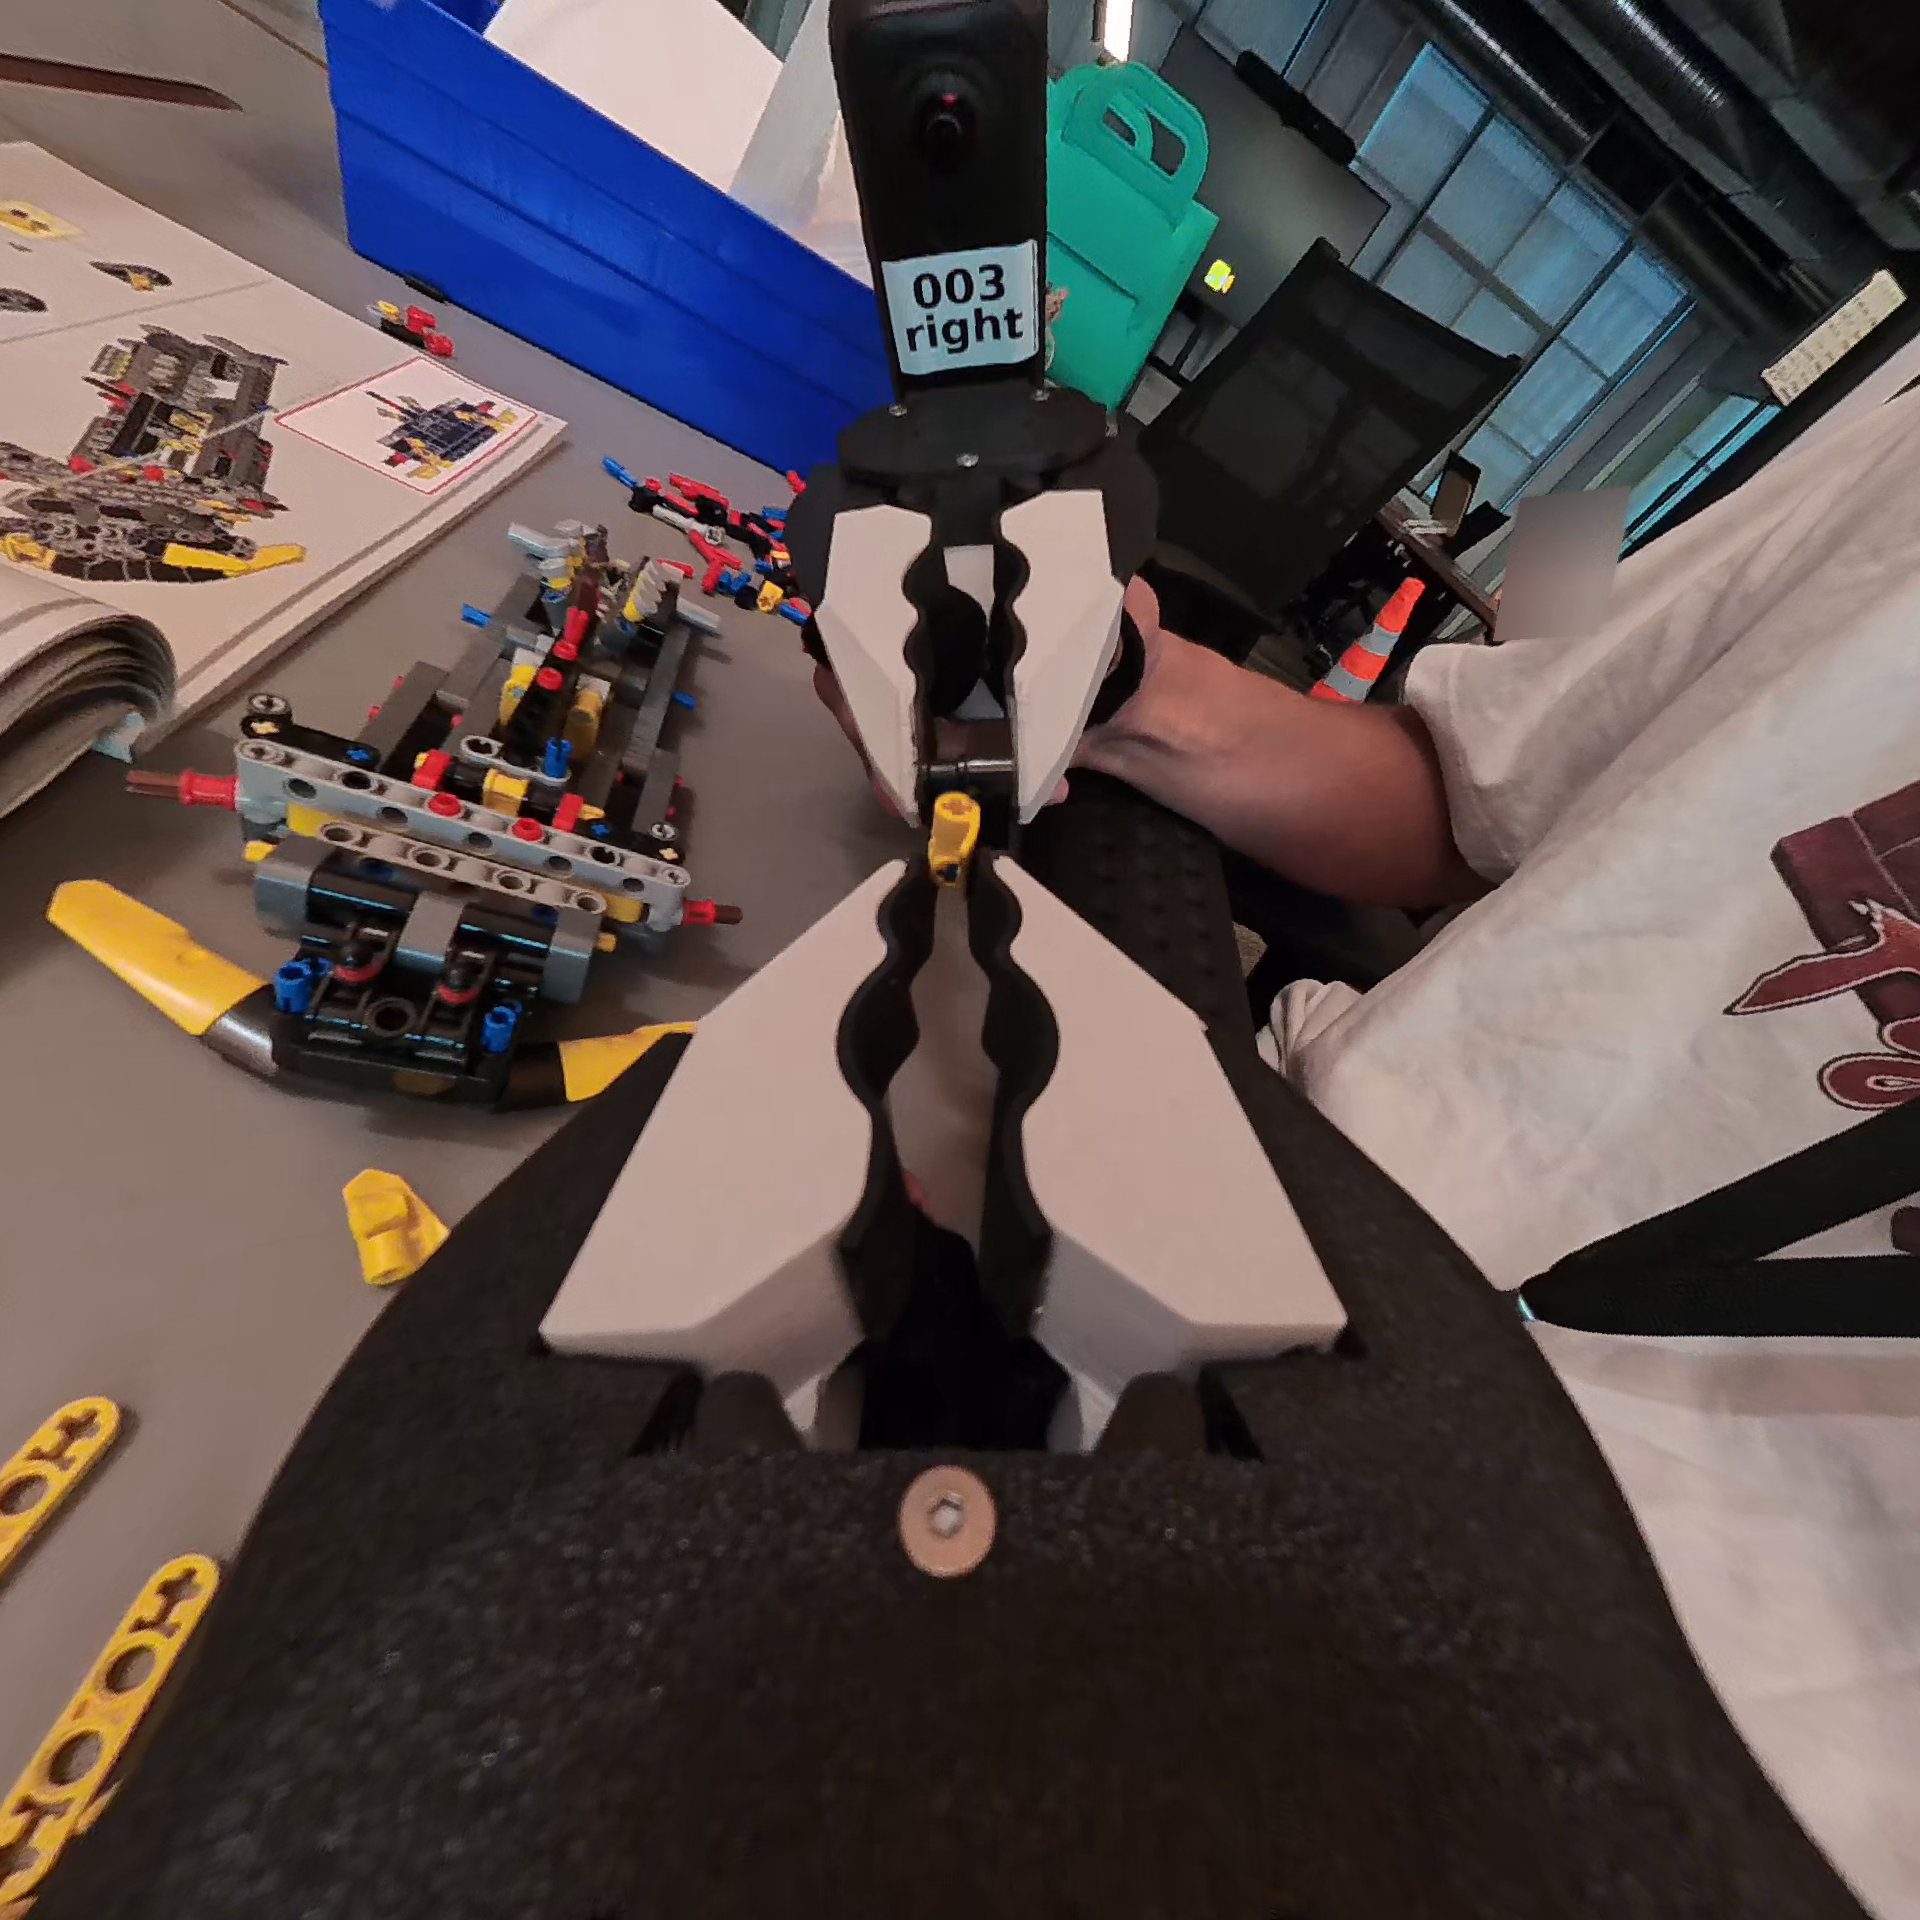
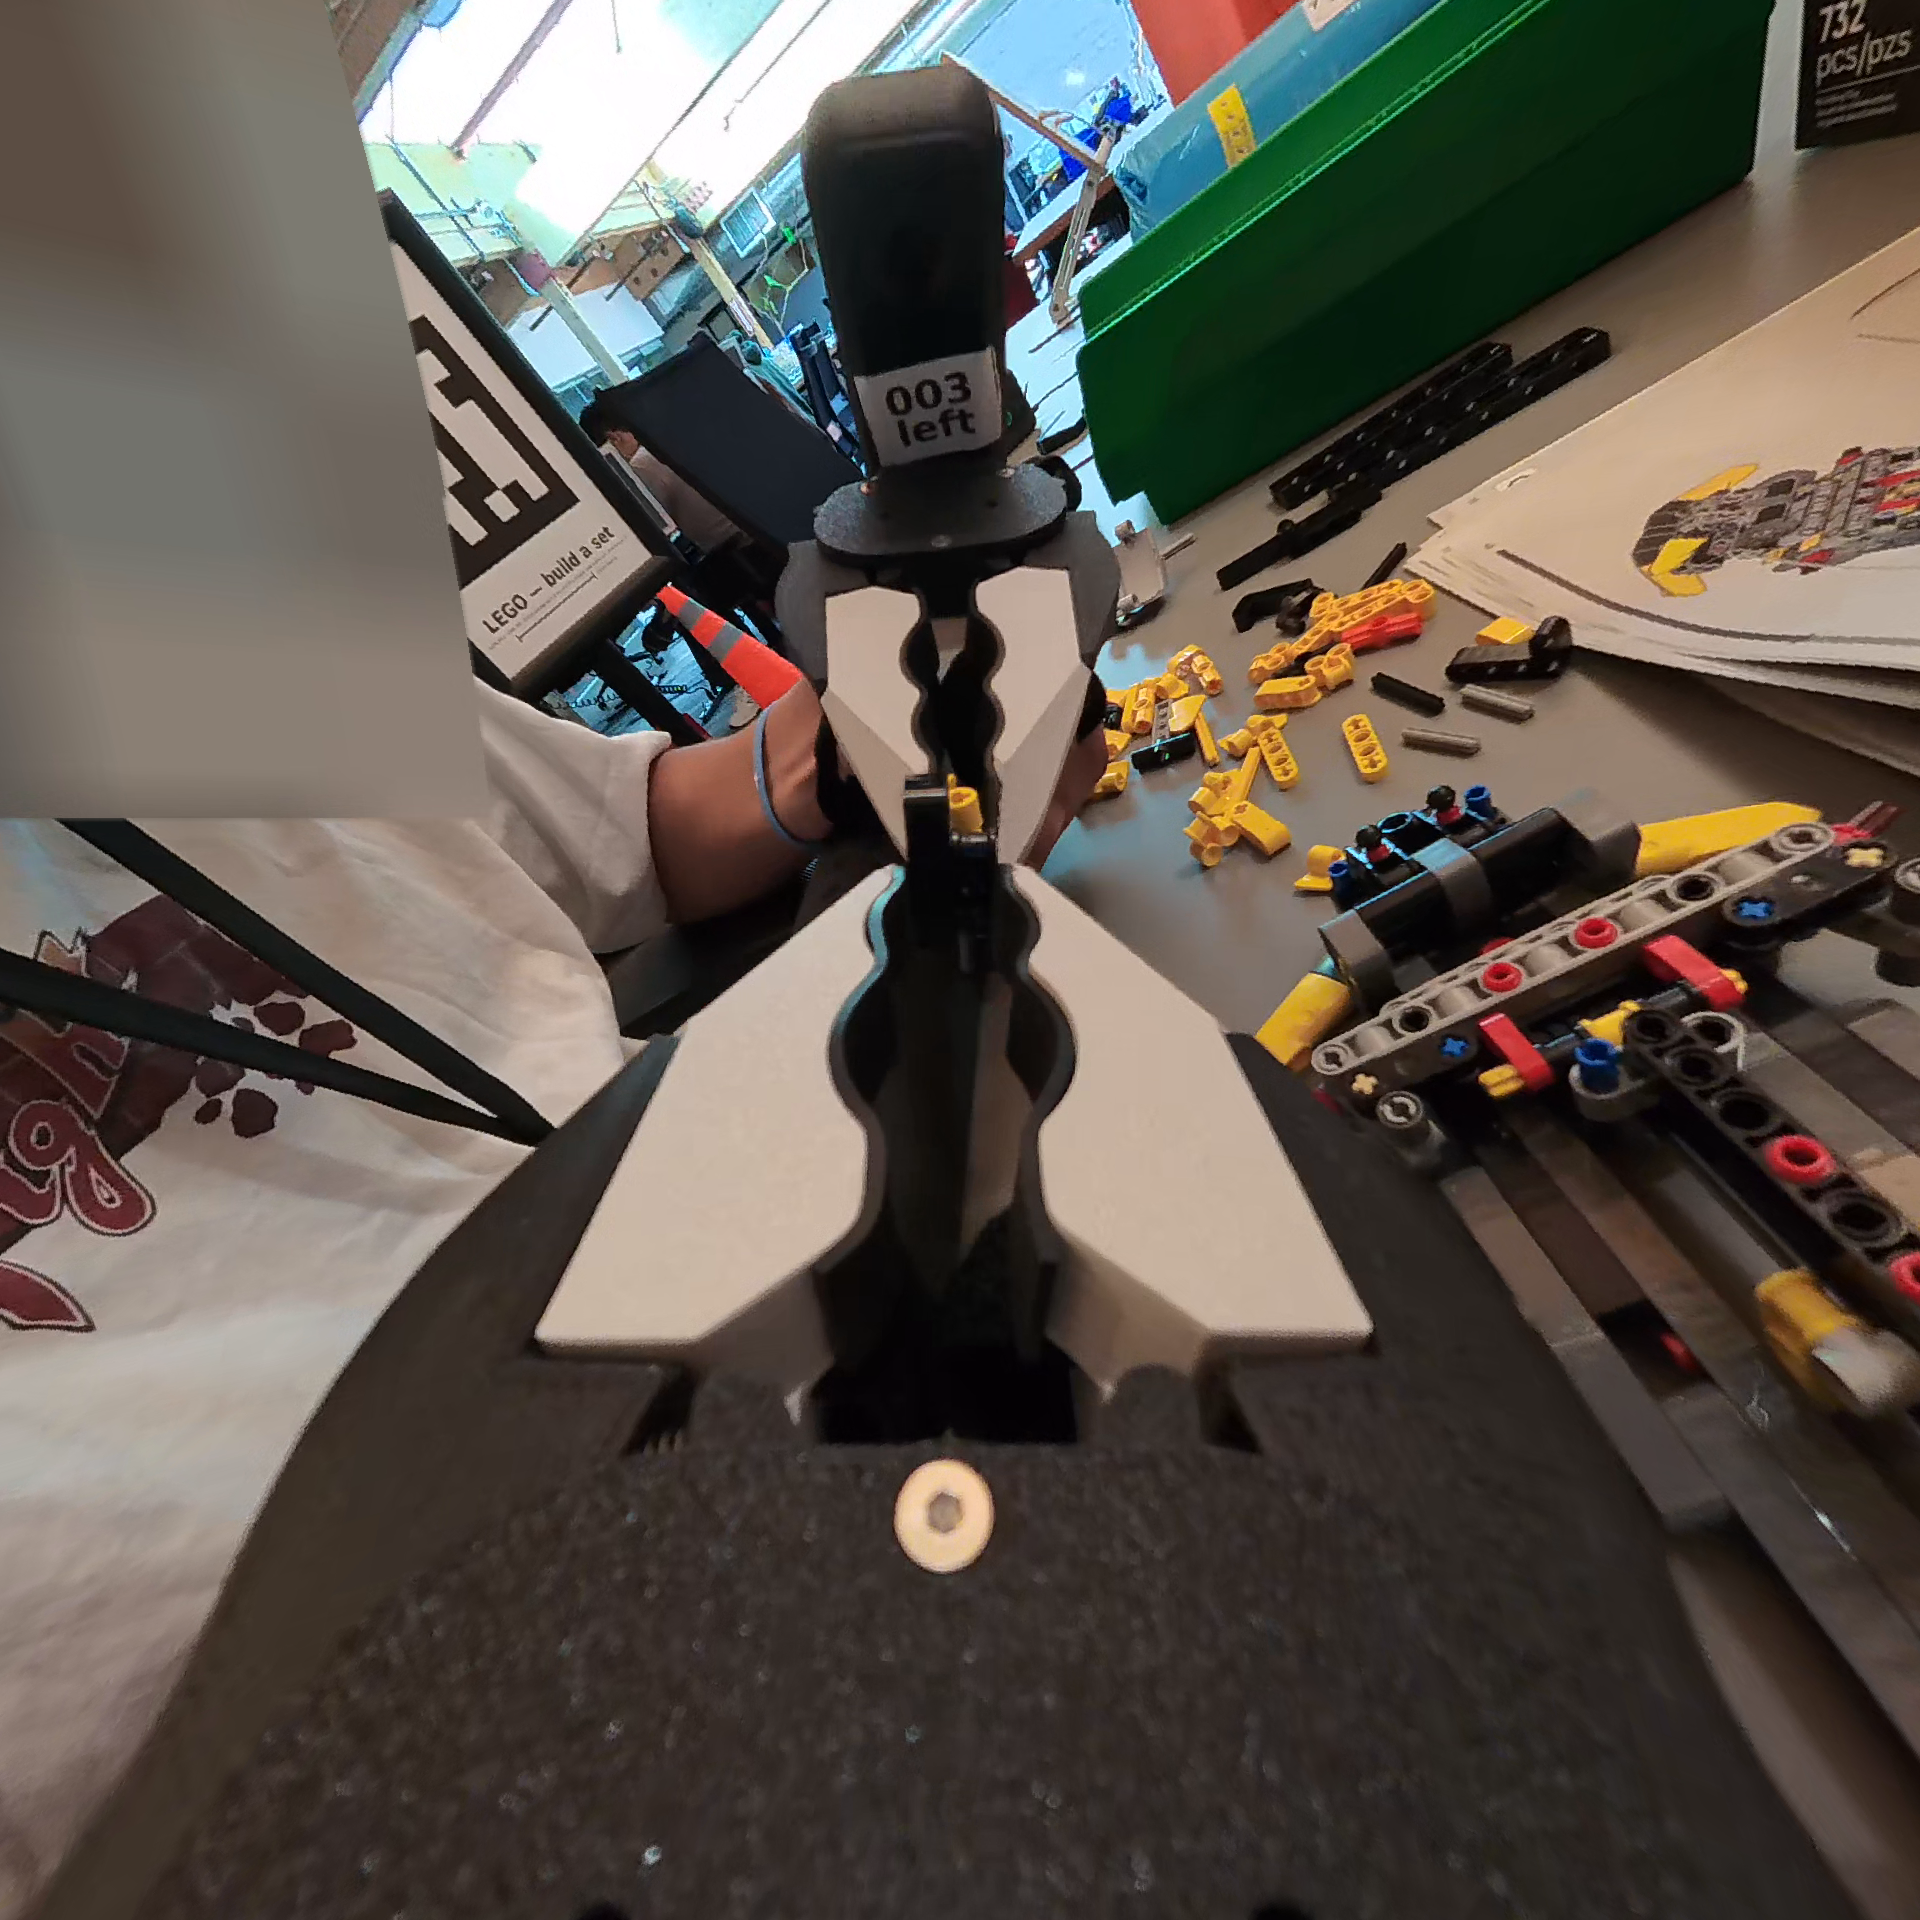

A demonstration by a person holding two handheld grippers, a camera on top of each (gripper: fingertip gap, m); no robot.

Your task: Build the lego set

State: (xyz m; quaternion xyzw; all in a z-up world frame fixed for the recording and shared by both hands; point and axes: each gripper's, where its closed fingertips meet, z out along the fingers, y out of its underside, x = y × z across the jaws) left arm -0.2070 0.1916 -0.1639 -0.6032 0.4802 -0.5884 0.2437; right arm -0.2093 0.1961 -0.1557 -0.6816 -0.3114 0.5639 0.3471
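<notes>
Left tongs (image 1: 951,868): nearly pressed together, pinching small yellow plastic connector piece (image 1: 952,831). Right tongs (image 2: 951,868): nearly pressed together, pinching small black plastic connector piece (image 2: 940,831), tip to tip with left tongs above edge of grey worktop (image 1: 125,1122). Join between both pieces hard to make out. Partly built grey, black and yellow lego chassis (image 1: 468,831): one, on worktop. Open paper instruction booklet (image 1: 208,436): one, cut off. Loose yellow beams (image 1: 94,1683): two, cut off.

Lego model (image 1: 468,831) lies on table (image 1: 125,1195), before manual (image 1: 208,436), bin (image 1: 582,239) behind.
</notes>
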